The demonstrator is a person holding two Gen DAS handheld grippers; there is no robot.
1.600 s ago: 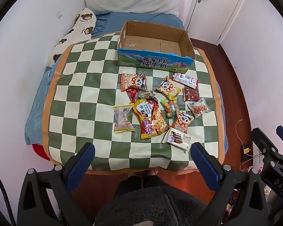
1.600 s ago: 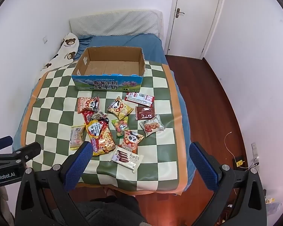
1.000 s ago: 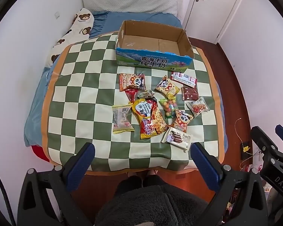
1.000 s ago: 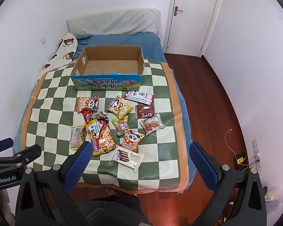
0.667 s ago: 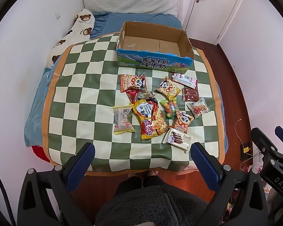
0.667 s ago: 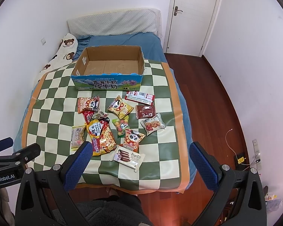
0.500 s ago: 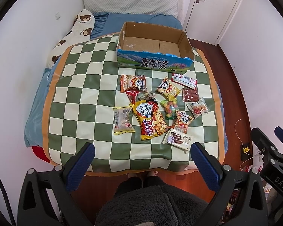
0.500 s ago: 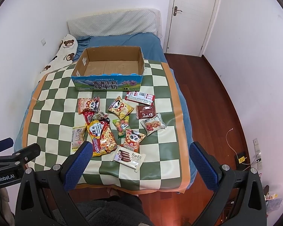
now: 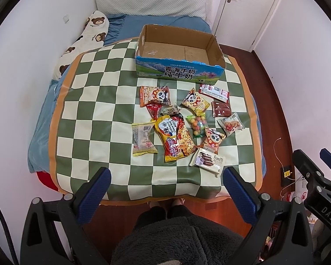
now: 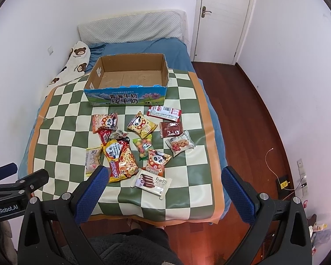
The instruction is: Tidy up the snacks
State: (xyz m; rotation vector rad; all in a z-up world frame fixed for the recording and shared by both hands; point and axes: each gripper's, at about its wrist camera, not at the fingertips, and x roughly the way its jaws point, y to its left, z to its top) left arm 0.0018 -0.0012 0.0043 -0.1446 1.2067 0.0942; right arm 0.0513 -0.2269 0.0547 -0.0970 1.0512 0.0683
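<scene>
Several snack packets lie in a loose cluster on a green-and-cream checked mat point(image 9: 94, 101) point(image 10: 187, 176). Among them are a large yellow-red noodle bag point(image 9: 175, 140) point(image 10: 120, 158), a white Franzzi wafer pack point(image 9: 207, 160) point(image 10: 152, 182) and a panda packet point(image 9: 154, 96) point(image 10: 104, 122). An empty open cardboard box point(image 9: 178, 53) point(image 10: 126, 78) stands behind the cluster. My left gripper point(image 9: 165, 183) and my right gripper point(image 10: 163, 182) are both open and empty. They hover high above the mat's near edge.
The mat covers a bed with blue sheets point(image 10: 143, 46), a bear-print pillow point(image 9: 83, 37) and a white headboard cushion point(image 10: 130, 27). Walls close in on the left. Wooden floor point(image 10: 242, 101) and a white door point(image 10: 222, 17) lie to the right.
Both grippers have drifted slightly, so the scene shifts a little in each view. The snacks and the box have not moved.
</scene>
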